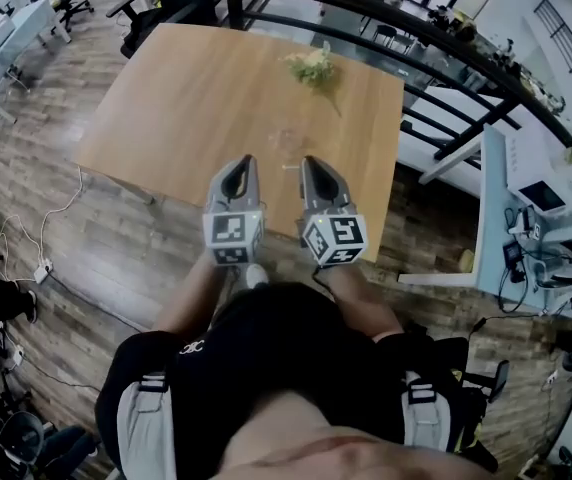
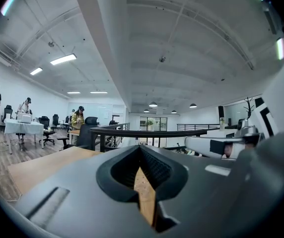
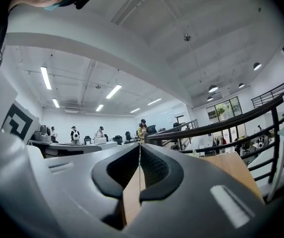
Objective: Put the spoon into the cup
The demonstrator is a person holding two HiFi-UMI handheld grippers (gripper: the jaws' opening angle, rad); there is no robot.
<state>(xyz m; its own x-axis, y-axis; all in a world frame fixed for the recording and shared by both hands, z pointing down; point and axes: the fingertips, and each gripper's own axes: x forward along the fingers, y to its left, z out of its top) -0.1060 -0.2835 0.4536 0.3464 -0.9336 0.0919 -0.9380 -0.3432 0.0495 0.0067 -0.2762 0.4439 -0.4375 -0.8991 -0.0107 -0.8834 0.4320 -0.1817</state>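
Observation:
In the head view a clear glass cup (image 1: pixel 287 140) stands faintly visible on the wooden table (image 1: pixel 186 98), just beyond both grippers. A thin pale thing (image 1: pixel 290 166), perhaps the spoon, lies between the gripper tips; it is too small to tell. My left gripper (image 1: pixel 245 161) and right gripper (image 1: pixel 311 161) reach side by side over the table's near edge, pointing level. Both are shut and empty: the left gripper's (image 2: pixel 140 147) tips meet in the left gripper view, and the right gripper's (image 3: pixel 139 145) pads touch in the right gripper view. Neither gripper view shows cup or spoon.
A bunch of pale flowers (image 1: pixel 313 66) lies at the table's far right. A black railing (image 1: pixel 436 38) runs behind and to the right of the table. A white desk (image 1: pixel 531 193) with devices stands at right. Cables (image 1: pixel 36 238) trail on the wooden floor at left.

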